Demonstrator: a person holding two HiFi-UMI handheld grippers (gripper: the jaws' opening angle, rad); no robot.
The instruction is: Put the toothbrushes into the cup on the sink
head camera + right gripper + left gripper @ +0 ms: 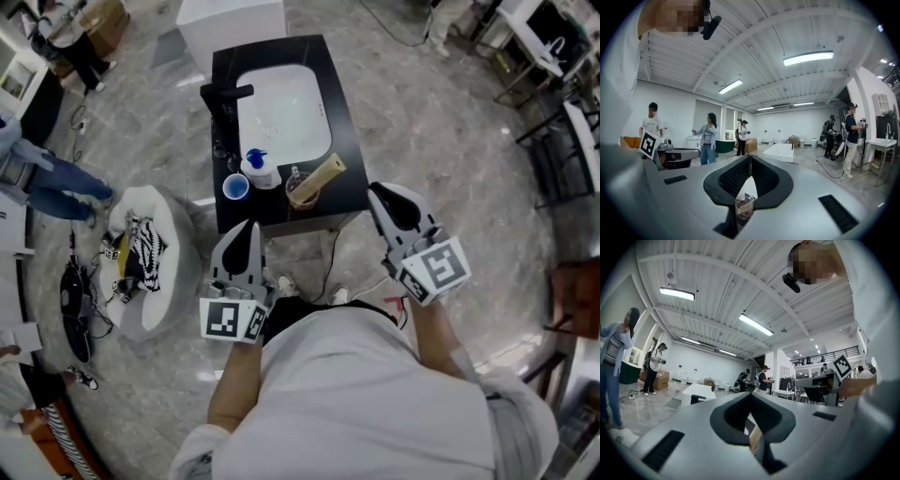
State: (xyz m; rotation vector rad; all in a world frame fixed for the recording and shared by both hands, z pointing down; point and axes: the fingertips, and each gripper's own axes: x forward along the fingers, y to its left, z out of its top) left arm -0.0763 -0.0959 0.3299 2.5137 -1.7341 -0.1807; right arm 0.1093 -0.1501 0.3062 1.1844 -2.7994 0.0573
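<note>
Head view: left hand-held gripper (250, 225) and right hand-held gripper (375, 192) hover clenched and empty at lower frame, short of the blue cup (235, 187) on the sink (302, 94); toothbrushes indiscernible, stage unsettled.

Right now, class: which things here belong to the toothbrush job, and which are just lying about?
Job: small blue cup; black sink counter; tan tube lying on it, possibly the toothbrush case.
Lying about: white pump bottle; clear glass; white floor cushion.

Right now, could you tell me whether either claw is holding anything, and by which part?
Nothing is held: the left claw and the right claw are both shut, jaw tips together, with nothing between them.
</note>
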